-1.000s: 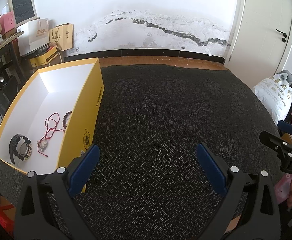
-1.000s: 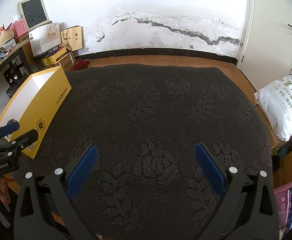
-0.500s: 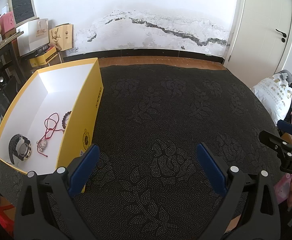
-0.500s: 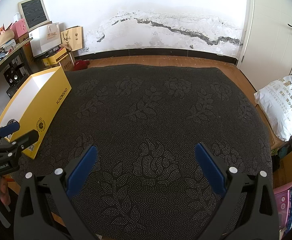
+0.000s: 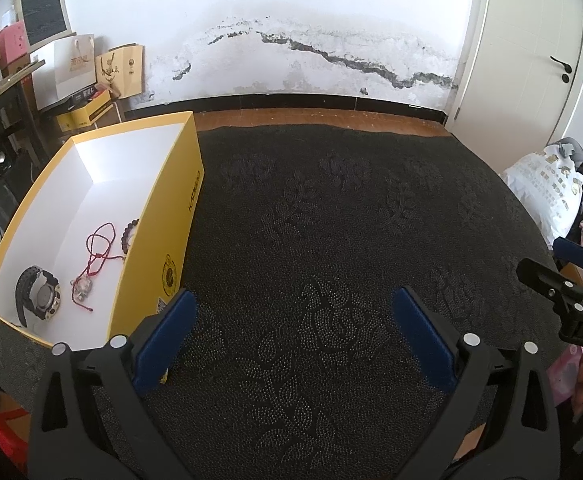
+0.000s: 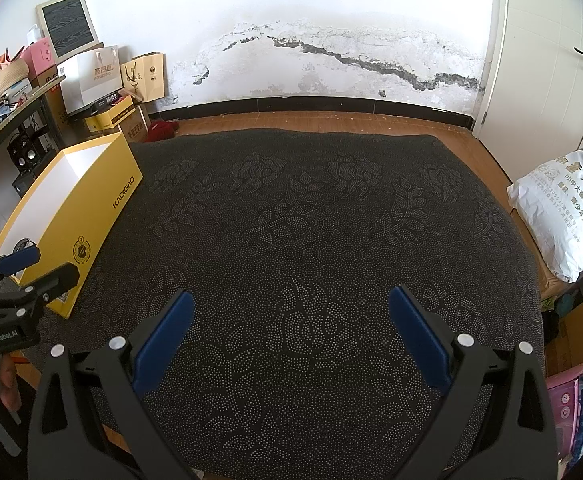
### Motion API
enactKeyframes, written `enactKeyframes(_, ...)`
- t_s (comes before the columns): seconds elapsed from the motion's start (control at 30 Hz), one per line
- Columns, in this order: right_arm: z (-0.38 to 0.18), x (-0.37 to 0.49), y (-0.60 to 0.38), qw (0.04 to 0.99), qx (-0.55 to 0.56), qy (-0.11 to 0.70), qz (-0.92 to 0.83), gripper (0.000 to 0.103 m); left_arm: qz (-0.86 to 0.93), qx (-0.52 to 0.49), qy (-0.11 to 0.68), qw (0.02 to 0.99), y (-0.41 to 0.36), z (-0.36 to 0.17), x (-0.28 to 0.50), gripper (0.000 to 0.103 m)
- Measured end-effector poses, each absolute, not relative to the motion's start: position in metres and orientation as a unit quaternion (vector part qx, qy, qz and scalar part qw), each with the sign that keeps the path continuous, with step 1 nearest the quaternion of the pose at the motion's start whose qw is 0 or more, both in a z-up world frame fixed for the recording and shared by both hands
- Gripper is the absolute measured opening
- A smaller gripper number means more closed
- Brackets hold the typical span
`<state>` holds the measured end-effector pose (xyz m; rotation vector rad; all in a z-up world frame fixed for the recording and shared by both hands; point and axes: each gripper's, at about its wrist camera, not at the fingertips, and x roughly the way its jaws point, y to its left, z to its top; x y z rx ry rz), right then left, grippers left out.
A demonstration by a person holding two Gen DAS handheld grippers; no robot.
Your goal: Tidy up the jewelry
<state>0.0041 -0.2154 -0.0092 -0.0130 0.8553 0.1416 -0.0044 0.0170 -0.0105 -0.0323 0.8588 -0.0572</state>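
Only left view shows watch (image 5: 37, 294) inside box (image 5: 179, 216).

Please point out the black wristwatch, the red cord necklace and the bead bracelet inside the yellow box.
black wristwatch (image 5: 38, 295), left wrist view, on its dial.
red cord necklace (image 5: 98, 245), left wrist view, on its looped cord.
bead bracelet (image 5: 128, 233), left wrist view, on its visible beads.

A yellow box (image 5: 153, 216) sits at the left edge of the dark mat (image 5: 331, 240), holding a watch (image 5: 37, 294), a red cord (image 5: 97, 254) and a bead bracelet (image 5: 128, 234). The left gripper (image 5: 291, 320) hangs spread wide over the mat's near edge, empty. The right gripper (image 5: 559, 268) shows at the mat's right edge.
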Motion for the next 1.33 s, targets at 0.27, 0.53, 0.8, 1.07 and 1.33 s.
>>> enactKeyframes(0.27, -0.0091, 0.0042, -0.2155, 0.907, -0.006, 0.415, 0.068, 0.095, -0.022, -0.016, 0.422, 0.906, 0.0182, -0.0111, -0.0036, 0.097)
enactKeyframes(0.53, -0.0087, 0.0043, -0.2156, 0.907, -0.006, 0.414, 0.068, 0.095, -0.023, -0.020, 0.422, 0.906, 0.0195, -0.0094, -0.0022, 0.097)
enactKeyframes(0.8, -0.0086, 0.0042, -0.2154, 0.908, -0.007, 0.414, 0.068, 0.095, -0.030, -0.021, 0.417, 0.908, 0.0196, -0.0091, -0.0047, 0.097)
enactKeyframes(1.07, -0.0087, 0.0039, -0.2152, 0.908, -0.007, 0.414, 0.067, 0.095, -0.033, -0.023, 0.415, 0.909, 0.0211, -0.0109, -0.0060, 0.097)
enactKeyframes(1.33, -0.0087, 0.0039, -0.2153, 0.908, -0.007, 0.414, 0.067, 0.095, -0.033, -0.022, 0.425, 0.904, 0.0212, -0.0126, -0.0031, 0.097)
